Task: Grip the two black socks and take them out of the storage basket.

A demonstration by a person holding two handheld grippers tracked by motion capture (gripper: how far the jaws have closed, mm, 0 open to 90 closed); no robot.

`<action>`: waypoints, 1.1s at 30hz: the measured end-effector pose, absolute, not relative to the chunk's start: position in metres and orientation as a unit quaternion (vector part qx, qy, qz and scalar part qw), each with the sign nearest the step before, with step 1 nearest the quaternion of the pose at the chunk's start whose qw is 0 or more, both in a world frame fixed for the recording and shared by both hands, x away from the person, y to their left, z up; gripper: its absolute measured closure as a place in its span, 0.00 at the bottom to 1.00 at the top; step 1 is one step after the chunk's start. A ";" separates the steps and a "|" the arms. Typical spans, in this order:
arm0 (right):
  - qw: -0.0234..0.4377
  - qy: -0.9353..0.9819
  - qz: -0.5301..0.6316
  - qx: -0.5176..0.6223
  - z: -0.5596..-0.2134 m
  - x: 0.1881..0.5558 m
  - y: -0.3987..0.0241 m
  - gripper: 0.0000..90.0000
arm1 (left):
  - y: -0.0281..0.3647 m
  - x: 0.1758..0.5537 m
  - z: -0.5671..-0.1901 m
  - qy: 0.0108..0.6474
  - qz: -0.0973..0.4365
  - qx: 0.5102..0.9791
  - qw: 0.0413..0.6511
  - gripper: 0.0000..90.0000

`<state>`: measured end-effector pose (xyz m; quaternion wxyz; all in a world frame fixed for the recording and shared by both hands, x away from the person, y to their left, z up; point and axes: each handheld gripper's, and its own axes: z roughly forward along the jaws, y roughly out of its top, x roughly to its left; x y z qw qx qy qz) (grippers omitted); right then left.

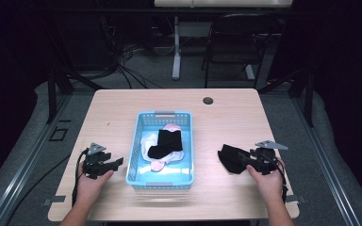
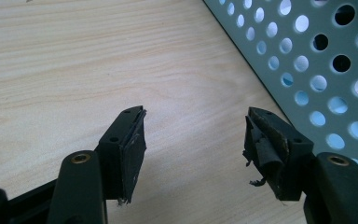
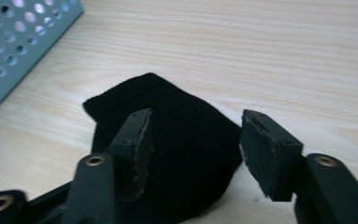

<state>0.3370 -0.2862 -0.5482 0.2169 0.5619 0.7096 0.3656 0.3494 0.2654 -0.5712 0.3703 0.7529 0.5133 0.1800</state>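
Note:
A light blue perforated basket (image 1: 136, 141) stands mid-table and holds a black sock (image 1: 166, 144) lying over white and pink socks (image 1: 147, 143). Another black sock (image 1: 229, 158) lies flat on the table right of the basket. My right gripper (image 1: 246, 160) is open just over this sock's right end; in the right gripper view the black sock (image 3: 177, 135) lies under and between the parted jaws of the right gripper (image 3: 196, 140). My left gripper (image 1: 115, 165) rests open on the wood left of the basket, and in the left gripper view the left gripper (image 2: 196, 135) has nothing between its jaws, with the basket wall (image 2: 307, 51) beside it.
The wooden table (image 1: 122, 108) has a round cable hole (image 1: 208, 100) at the back right. A black chair (image 1: 238, 42) and a white desk leg (image 1: 176, 47) stand beyond the far edge. Bare wood stretches behind the basket and along the front.

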 end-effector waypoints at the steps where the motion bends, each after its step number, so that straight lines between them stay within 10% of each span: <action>1: 0.220 0.711 0.362 0.561 -0.547 0.337 -0.285 0.46 | 0.265 0.349 -0.571 0.514 0.180 0.753 0.370 0.43; 33: 0.190 0.791 0.374 0.446 -0.470 0.365 -0.191 0.54 | 0.265 0.348 -0.568 0.508 0.182 0.751 0.381 0.45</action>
